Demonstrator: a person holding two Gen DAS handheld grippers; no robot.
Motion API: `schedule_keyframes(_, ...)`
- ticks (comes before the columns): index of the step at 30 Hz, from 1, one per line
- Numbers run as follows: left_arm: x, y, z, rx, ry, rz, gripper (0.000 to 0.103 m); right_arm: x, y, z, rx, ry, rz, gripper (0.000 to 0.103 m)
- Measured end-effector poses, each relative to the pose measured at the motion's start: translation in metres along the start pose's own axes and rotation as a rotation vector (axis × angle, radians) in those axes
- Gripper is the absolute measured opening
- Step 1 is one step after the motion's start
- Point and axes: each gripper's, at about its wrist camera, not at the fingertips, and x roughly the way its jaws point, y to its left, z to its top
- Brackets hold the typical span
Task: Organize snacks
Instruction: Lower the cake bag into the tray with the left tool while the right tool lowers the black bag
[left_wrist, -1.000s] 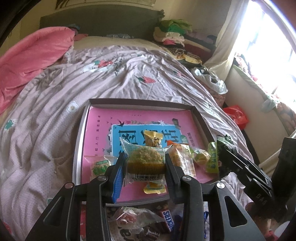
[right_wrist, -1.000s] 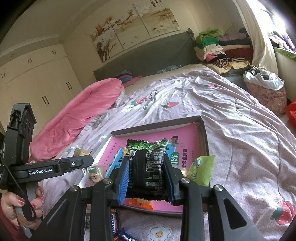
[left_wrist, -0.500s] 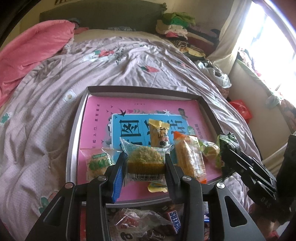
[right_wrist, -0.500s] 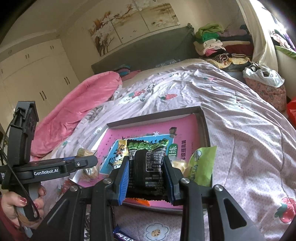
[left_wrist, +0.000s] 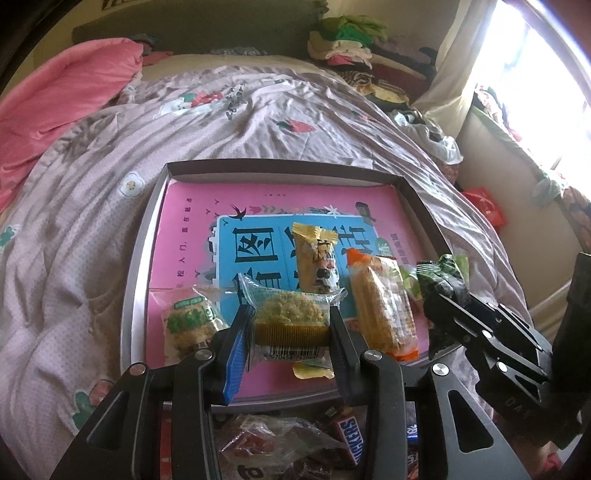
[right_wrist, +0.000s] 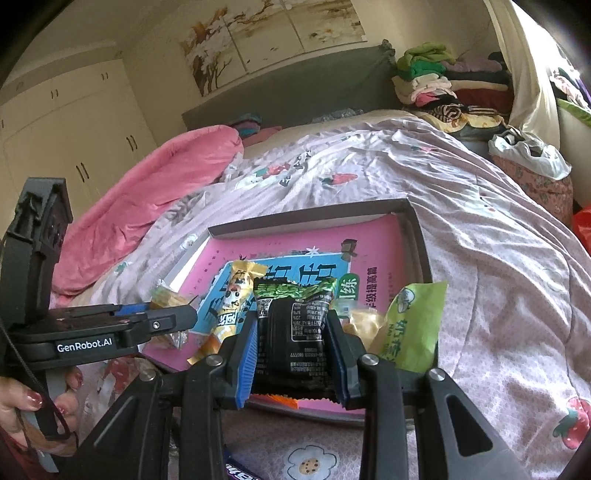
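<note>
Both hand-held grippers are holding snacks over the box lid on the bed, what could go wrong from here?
1. The left hand-held gripper pinches the clear-wrapped cake at its sides; more squeeze may crush it.
2. The tray lies on a soft, wrinkled quilt; pressing down may tilt it so snacks slide.
3. The right hand-held gripper, holding the black packet, is beside the left one; they may bump.

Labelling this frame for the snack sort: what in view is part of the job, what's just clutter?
Job:
- left gripper, shut on a meat-floss cake
- right gripper, shut on a black-green packet
- tray
- corn snack
- Snickers bar

Clutter:
- pink duvet
- folded clothes
- wall painting
</note>
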Motion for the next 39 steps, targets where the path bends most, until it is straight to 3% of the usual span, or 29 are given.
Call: schedule_keyframes(39, 0.0027, -0.0048, -0.0067, 0.005, -0.001, 0.013, 0.042, 0.0048, -0.0013, -0.0044, -0.015, 0.010, -0.042, 0.036)
